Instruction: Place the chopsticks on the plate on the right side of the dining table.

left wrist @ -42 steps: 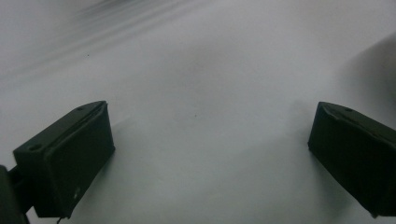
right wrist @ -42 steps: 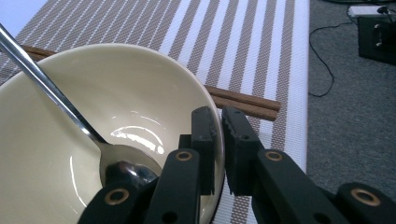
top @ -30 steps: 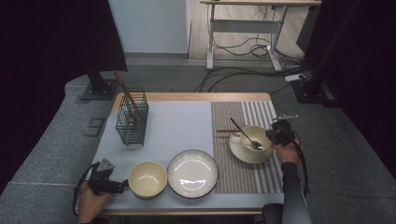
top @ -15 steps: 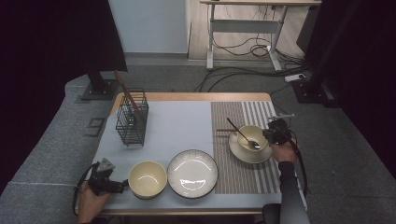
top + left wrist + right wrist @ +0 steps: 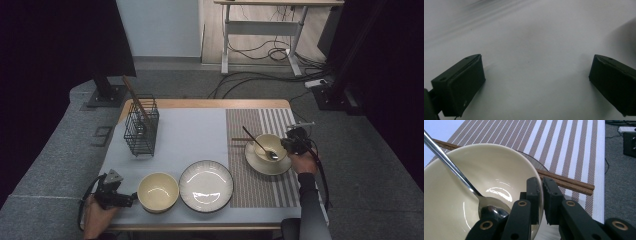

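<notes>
My right gripper [image 5: 289, 145] [image 5: 542, 195] is shut on the right rim of a small cream bowl [image 5: 267, 145] [image 5: 486, 170], one jaw inside and one outside. The bowl sits on a saucer [image 5: 282, 167] and holds a metal spoon [image 5: 260, 145] [image 5: 454, 172]. Behind the bowl, a pair of brown chopsticks [image 5: 571, 182] [image 5: 239, 140] lies on the striped placemat [image 5: 260, 192] [image 5: 564, 142]. My left gripper [image 5: 131, 200] [image 5: 536, 67] rests at the table's front left, jaws wide open over the pale cloth with nothing between them, just left of a larger cream bowl [image 5: 158, 191].
A ribbed white plate [image 5: 206, 186] lies between the larger bowl and the placemat. A black wire basket [image 5: 141, 131] with a brown stick leaning in it stands at the back left. Cables and a desk frame are on the floor beyond the table.
</notes>
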